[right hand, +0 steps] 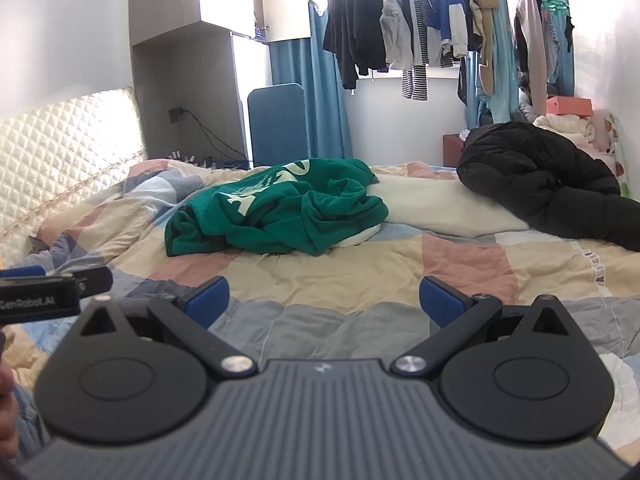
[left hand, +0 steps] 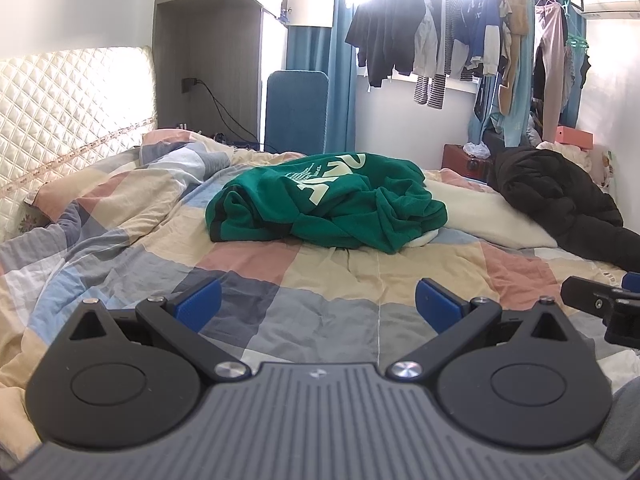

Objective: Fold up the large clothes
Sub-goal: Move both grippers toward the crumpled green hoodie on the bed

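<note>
Hovering low over the quilt (left hand: 320, 312), well short of any cloth: left gripper (left hand: 318, 304) spread wide and empty, right gripper (right hand: 324, 300) likewise wide, nothing between the pads. Side by side, each catching the other's black tip at the frame edge.

Judged as the very start: nothing grasped, nothing flattened yet. Ahead, in mid-bed, green sweatshirt (left hand: 324, 204) heaped in a crumpled mound, pale lettering twisted on top, sleeves and hem lost in the folds. Partly resting on a white pillow (right hand: 440, 208) to its right. Next move, probably: reaching forward across the bare quilt, pinching two edges of the heap, then lifting and shaking out flat before any fold. Hard to pick out shoulders or hem from here; likely some searching needed.

Underfoot, so to speak: soft checked quilt in peach, cream, blue and grey, rumpled, unlikely to give a firm folding surface. Farther right, black puffer jacket (right hand: 552, 184) slumped over the pillow's end. Left, quilted cream headboard (left hand: 72, 108). Beyond, blue curtains (left hand: 340, 80), a bright window, and a rail of hanging clothes (right hand: 420, 20).
</note>
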